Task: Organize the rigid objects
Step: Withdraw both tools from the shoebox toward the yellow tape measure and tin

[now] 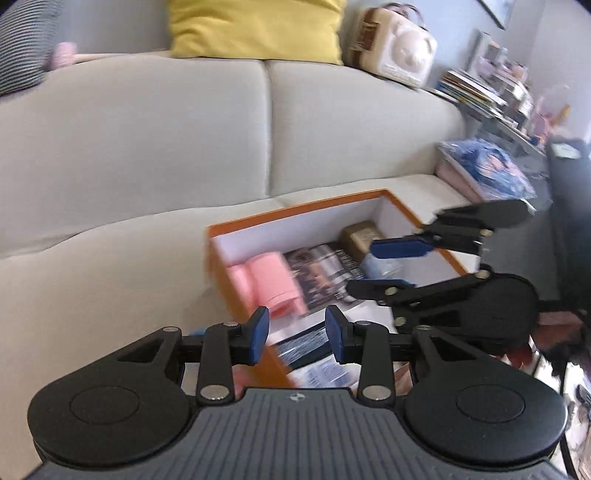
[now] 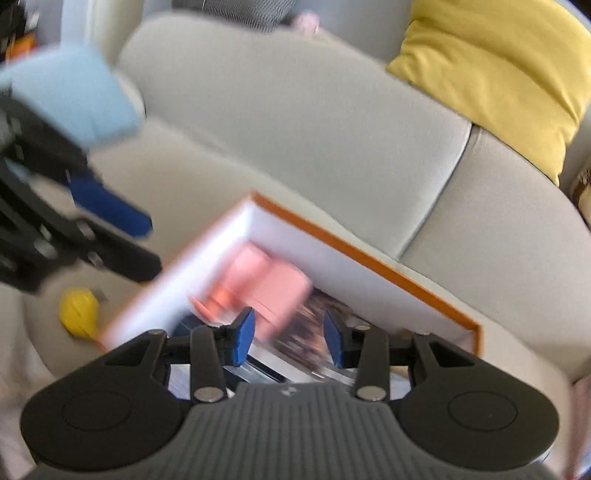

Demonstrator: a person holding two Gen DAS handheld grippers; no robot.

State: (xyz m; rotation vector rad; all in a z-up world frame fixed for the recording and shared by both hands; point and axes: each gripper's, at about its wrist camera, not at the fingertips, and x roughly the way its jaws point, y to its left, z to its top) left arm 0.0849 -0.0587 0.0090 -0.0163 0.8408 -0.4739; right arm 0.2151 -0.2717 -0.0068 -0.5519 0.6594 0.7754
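An orange box (image 1: 295, 212) with a white inside lies open on the grey sofa (image 1: 147, 147). In it are a pink block (image 1: 269, 284), a magazine (image 1: 321, 273), a brown pack (image 1: 360, 236) and a pale blue packet (image 1: 380, 267). My left gripper (image 1: 297, 336) hovers over the box's near-left corner, open with nothing between its pads. My right gripper (image 1: 364, 266) reaches in from the right above the box, jaws apart and empty. In the right wrist view the right gripper (image 2: 289, 336) stands open over the pink block (image 2: 266, 288). The left gripper (image 2: 147, 245) is at the left, under a pale blue sleeve (image 2: 74, 96).
A small yellow object (image 2: 79, 310) lies on the sofa seat left of the box (image 2: 369, 254). A yellow cushion (image 1: 255, 27) and a cream bag (image 1: 395, 48) rest on the sofa back. Stacked books (image 1: 476, 92) and a blue plastic-wrapped parcel (image 1: 487, 166) crowd the right.
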